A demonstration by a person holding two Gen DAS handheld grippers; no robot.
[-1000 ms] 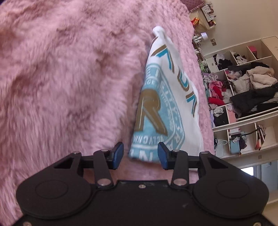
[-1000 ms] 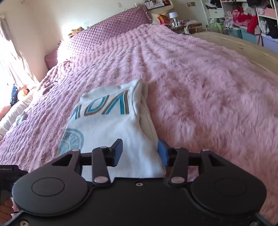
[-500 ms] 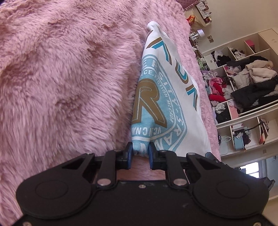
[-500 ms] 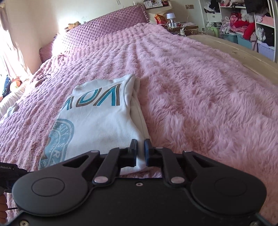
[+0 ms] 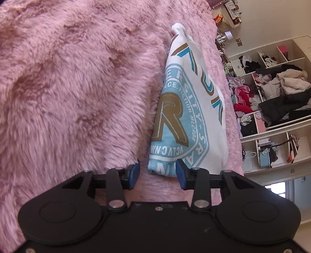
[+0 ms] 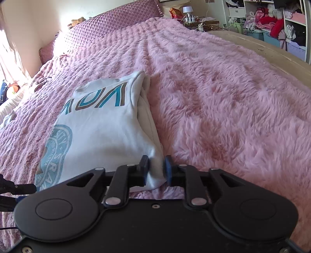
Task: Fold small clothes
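A folded white T-shirt (image 5: 186,109) with a blue and brown print lies flat on the pink furry blanket (image 5: 77,87). My left gripper (image 5: 157,173) is at the shirt's near printed corner. Its jaws are opening, and the corner lies loose between the blue pads. In the right wrist view the same T-shirt (image 6: 101,132) stretches away from me over the blanket (image 6: 223,97). My right gripper (image 6: 156,171) is at the shirt's other near corner. Its jaws are opening too, with the white corner still in the narrow gap between them.
Open shelves (image 5: 276,93) stuffed with clothes stand beyond the bed. A purple quilted headboard (image 6: 108,25) and a nightstand with a small lamp (image 6: 187,9) are at the far end. The bed's beige edge (image 6: 262,50) runs along the right.
Both grippers shut on the shirt's near corners half a second ago and have since opened again. The shirt has stayed flat on the blanket.
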